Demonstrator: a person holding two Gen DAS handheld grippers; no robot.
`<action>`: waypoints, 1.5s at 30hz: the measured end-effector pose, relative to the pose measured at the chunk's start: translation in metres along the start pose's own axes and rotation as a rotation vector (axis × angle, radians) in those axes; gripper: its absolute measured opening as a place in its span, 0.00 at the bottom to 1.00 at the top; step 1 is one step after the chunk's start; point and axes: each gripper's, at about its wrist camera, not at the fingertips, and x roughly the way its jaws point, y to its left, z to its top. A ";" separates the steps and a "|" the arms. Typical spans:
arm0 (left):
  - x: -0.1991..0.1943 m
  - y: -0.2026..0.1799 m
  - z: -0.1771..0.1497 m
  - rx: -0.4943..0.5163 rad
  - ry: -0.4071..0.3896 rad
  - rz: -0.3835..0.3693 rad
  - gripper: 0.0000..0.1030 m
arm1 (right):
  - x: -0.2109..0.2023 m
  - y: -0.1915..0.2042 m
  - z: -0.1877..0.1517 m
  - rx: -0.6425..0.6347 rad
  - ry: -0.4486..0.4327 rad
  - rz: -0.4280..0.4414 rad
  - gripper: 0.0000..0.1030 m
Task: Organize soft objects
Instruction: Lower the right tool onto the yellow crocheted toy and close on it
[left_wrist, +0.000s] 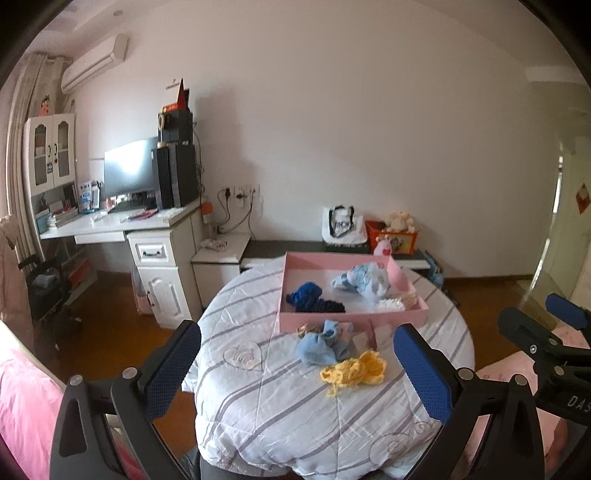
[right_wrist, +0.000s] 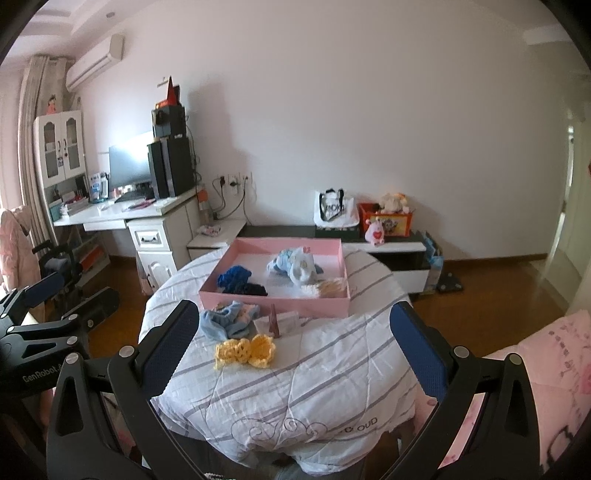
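Both grippers hang above the near edge of a round table covered with a white quilt with grey stripes (right_wrist: 295, 373). The left gripper (left_wrist: 297, 363) has its two blue-padded fingers spread wide and holds nothing. The right gripper (right_wrist: 295, 343) is spread in the same way and is also empty. In the left wrist view the right gripper shows at the right border, so the two tools are side by side and both point toward the table.

A shallow pink box (right_wrist: 273, 301) stands on the far half of the table. Inside it lie a dark blue knitted piece (right_wrist: 240, 282), a pale blue printed cloth (right_wrist: 295, 266) and some small cream and white knitted pieces (right_wrist: 325, 288) in the near right corner. It seems that the box is the place for collecting, because most of the soft things are already in it.

Outside the box, just in front of its near wall, a light blue cloth bundle (right_wrist: 225, 321) lies on the quilt, and the yellow crochet piece (right_wrist: 245, 350) lies beside it, nearer to the grippers. A small pinkish card and a little brown cone stand next to them; what they are I cannot tell.

My judgement is that these two loose pieces remain to be moved. The wide opening suits such a soft, bulky thing, and the yellow piece is the closest one.
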 end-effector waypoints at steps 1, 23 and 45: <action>0.004 0.001 0.001 -0.001 0.009 0.000 1.00 | 0.005 0.001 -0.001 0.000 0.012 0.002 1.00; 0.173 0.057 -0.016 -0.051 0.376 0.110 1.00 | 0.154 0.042 -0.046 -0.039 0.386 0.065 1.00; 0.259 0.094 -0.047 -0.093 0.529 0.136 1.00 | 0.256 0.062 -0.084 -0.028 0.603 0.062 0.94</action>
